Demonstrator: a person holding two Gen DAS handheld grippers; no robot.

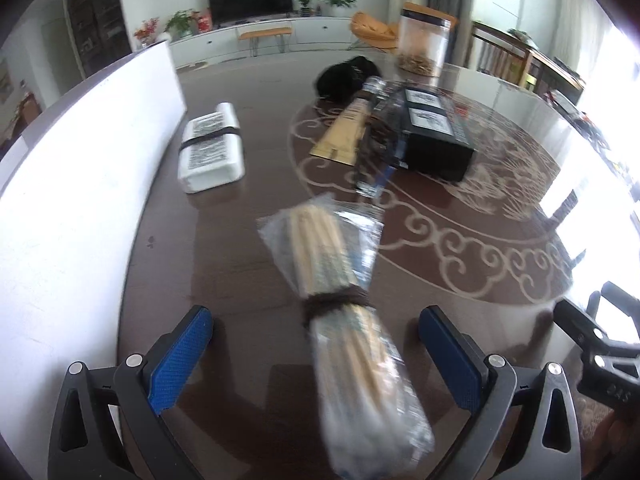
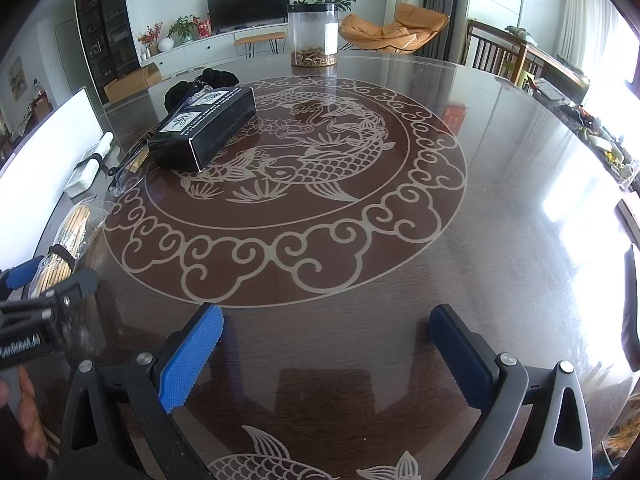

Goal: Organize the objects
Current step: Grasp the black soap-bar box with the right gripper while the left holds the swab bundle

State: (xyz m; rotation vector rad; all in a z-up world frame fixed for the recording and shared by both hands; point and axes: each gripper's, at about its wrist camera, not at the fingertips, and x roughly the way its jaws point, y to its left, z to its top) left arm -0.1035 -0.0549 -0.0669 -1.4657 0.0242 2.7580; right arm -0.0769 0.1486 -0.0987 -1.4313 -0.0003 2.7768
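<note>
A clear plastic bundle of wooden chopsticks (image 1: 344, 300), tied with a dark band, lies on the dark round table between the fingers of my open left gripper (image 1: 316, 344); the pads stand apart from it on both sides. The bundle also shows in the right wrist view (image 2: 66, 240), at the far left beside the left gripper. My right gripper (image 2: 326, 344) is open and empty over bare table. Further off lie a white packet with a black band (image 1: 212, 148), a black box (image 1: 434, 128), a flat tan packet (image 1: 346, 128) and a clear wrapped pack (image 1: 380, 140).
A white board (image 1: 80, 184) stands along the table's left side. A black pouch (image 1: 346, 74) and a clear jar with a black lid (image 2: 314, 36) sit at the far side. The table (image 2: 500, 240) carries a fish pattern. Clutter lines the right edge.
</note>
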